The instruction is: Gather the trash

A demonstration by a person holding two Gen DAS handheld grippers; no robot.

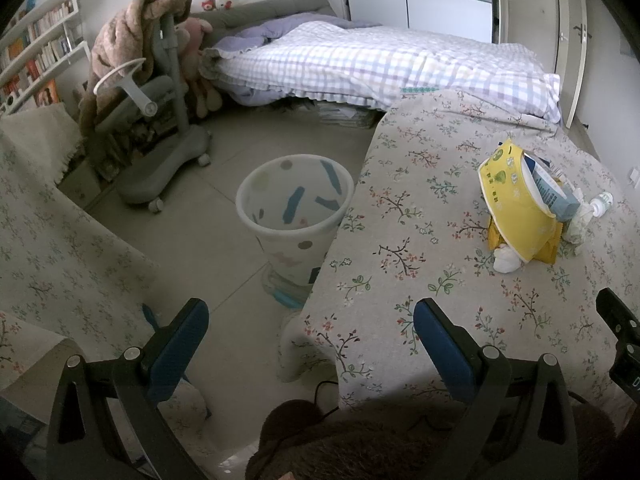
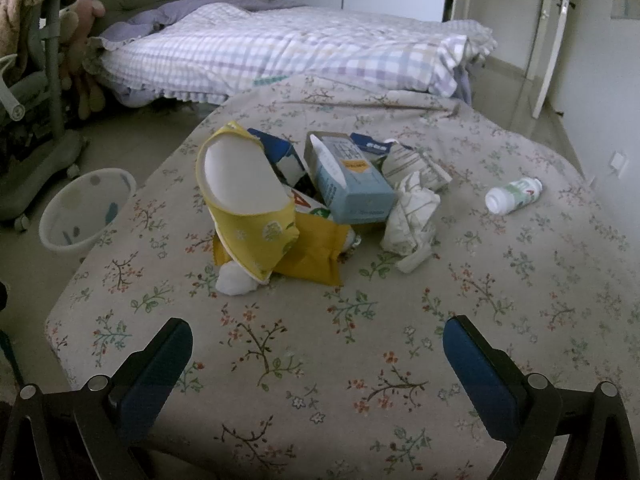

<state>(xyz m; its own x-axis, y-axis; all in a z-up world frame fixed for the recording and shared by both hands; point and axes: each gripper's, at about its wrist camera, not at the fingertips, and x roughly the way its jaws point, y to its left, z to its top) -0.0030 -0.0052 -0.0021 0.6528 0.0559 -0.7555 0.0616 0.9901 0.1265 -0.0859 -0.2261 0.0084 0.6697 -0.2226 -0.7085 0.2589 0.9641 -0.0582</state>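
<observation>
**Loose heap, empty fingers, bin off the edge**

The trash pile (image 2: 304, 200) sits mid-frame in the right wrist view, on the floral-covered surface (image 2: 320, 360): a crushed yellow paper bowl (image 2: 248, 200) leaning on a pale blue carton (image 2: 352, 184), crumpled paper (image 2: 412, 216) beside it, a small white bottle (image 2: 514, 195) apart at right. Tugging the bowl could topple the stack or roll the bottle off.

Both the right gripper (image 2: 318, 356) and left gripper (image 1: 312, 340) have fingers spread wide, holding nothing, well short of the pile. The wastebasket (image 1: 294, 216) stands on the floor, centre of the left view.
</observation>
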